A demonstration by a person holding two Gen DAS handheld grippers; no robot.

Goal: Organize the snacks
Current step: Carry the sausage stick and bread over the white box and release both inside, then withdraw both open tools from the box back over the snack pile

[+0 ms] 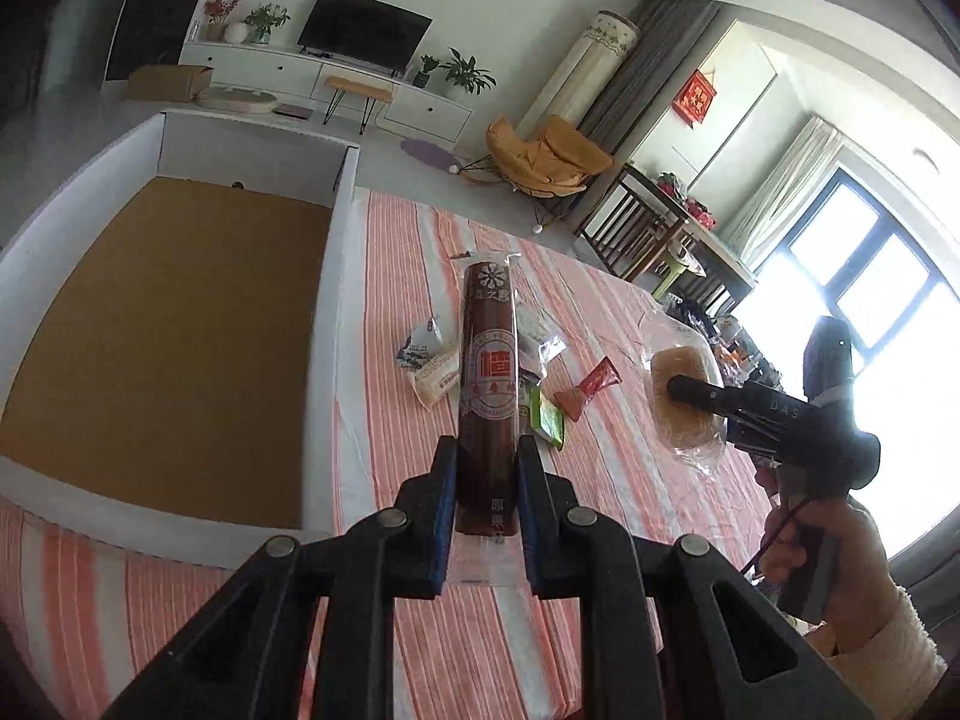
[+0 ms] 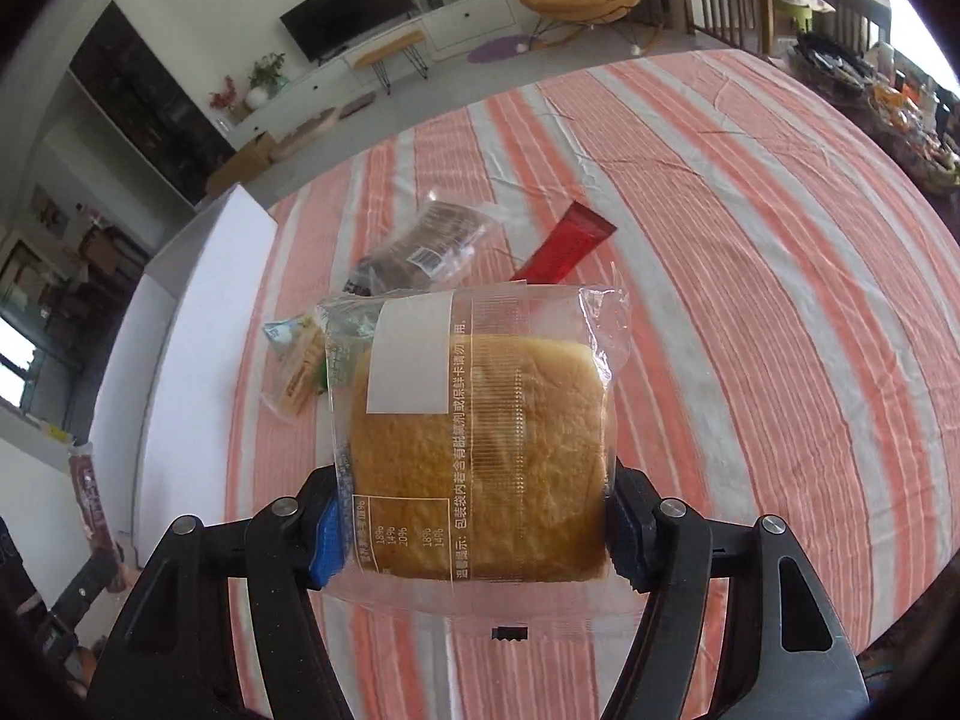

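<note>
My left gripper (image 1: 485,468) is shut on a long dark-brown snack roll (image 1: 487,372) in clear wrap, held above the striped tablecloth. My right gripper (image 2: 474,516) is shut on a clear bag of golden bread (image 2: 480,456); it also shows in the left wrist view (image 1: 684,402) at the right, with the right gripper (image 1: 708,393) around it. A white box with a brown floor (image 1: 168,330) lies to the left. Loose snacks lie on the cloth: a red sachet (image 1: 591,387), a green packet (image 1: 549,420), a white-blue packet (image 1: 432,360).
The white box's outer wall (image 2: 180,348) stands left of the snacks in the right wrist view. A dark cookie pack (image 2: 420,252) and red sachet (image 2: 567,249) lie beyond the bread. Cluttered items (image 2: 900,108) sit at the table's far right. Chairs (image 1: 636,222) stand beyond the table.
</note>
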